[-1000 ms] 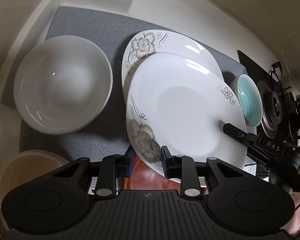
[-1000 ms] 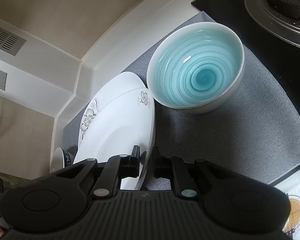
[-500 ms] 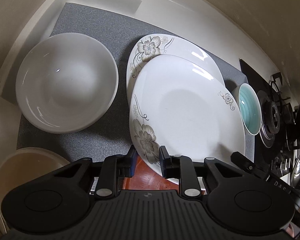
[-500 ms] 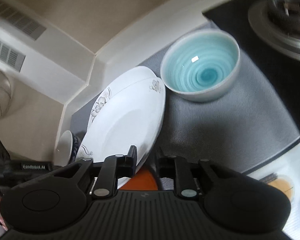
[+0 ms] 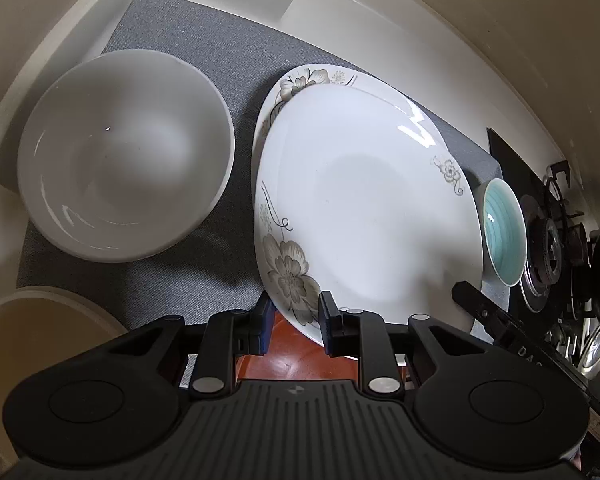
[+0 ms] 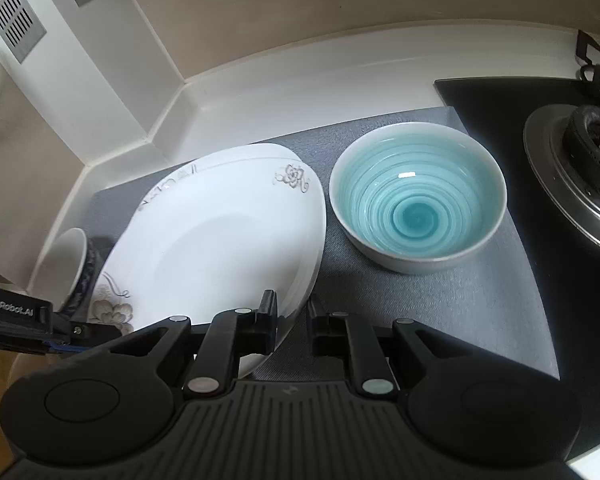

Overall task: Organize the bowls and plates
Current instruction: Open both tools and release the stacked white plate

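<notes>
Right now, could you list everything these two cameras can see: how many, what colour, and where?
upper plate: one, white with grey flowers, mid-mat, tilted over the lower plate
lower plate: one, same pattern, mostly hidden beneath
large bowl: one, white, left of the plates
small bowl: one, teal inside, right of the plates
mat: one, grey, under plates and bowls
round container: one, cream, near left corner
stove burner: one, dark metal, far right
left gripper: one, black, shut on the upper plate's near rim
right gripper: one, black, shut on its right rim
</notes>
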The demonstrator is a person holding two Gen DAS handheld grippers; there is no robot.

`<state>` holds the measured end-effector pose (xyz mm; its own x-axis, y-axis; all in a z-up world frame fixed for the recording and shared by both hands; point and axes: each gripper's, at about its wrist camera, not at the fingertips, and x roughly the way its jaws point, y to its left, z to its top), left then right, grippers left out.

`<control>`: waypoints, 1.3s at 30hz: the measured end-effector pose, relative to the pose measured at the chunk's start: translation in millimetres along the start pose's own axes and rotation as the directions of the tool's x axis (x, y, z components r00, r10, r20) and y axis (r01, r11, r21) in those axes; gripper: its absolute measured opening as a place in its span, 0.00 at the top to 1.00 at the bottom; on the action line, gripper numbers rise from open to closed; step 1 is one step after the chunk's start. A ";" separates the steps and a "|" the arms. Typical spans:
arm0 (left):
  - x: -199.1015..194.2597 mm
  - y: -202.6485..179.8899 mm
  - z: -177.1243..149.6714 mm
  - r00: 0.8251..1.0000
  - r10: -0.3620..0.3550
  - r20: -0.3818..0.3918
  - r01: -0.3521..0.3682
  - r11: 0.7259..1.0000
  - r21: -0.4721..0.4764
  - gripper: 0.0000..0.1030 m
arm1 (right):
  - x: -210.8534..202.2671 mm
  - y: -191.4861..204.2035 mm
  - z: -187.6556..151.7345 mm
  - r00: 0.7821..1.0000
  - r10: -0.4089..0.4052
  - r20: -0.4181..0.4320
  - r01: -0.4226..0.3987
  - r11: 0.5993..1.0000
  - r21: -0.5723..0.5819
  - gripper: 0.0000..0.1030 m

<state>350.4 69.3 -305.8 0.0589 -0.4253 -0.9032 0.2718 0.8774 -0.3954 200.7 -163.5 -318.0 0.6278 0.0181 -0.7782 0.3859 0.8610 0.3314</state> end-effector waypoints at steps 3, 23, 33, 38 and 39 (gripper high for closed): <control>3.0 -2.8 -1.1 1.000 0.005 0.001 -0.005 1.000 0.021 0.72 | 4.4 8.6 0.6 0.999 -0.037 0.018 0.038 0.997 -0.066 0.83; -15.5 -13.6 -12.2 0.982 0.078 0.170 -0.106 0.982 0.159 0.69 | -14.0 -15.4 -6.1 1.000 0.007 0.024 -0.008 1.000 0.019 0.52; 0.5 -6.9 -8.3 0.989 0.038 0.142 -0.058 0.988 0.142 0.75 | 12.2 -37.6 -2.4 0.991 0.135 0.001 -0.131 0.961 0.242 0.46; 5.3 -6.1 -6.6 0.988 0.023 0.150 -0.049 0.984 0.174 0.75 | 21.4 -44.4 -6.3 0.979 0.204 0.003 -0.196 0.936 0.291 0.82; 5.5 -6.0 -6.5 0.988 0.022 0.152 -0.049 0.983 0.175 0.75 | 21.3 -42.0 -5.3 0.978 0.207 0.004 -0.200 0.940 0.276 0.84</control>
<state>342.9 63.2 -309.5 0.2100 -0.4347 -0.8758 0.4329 0.8445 -0.3153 194.3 -196.6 -351.3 0.6967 0.1943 -0.6906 0.4238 0.6651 0.6148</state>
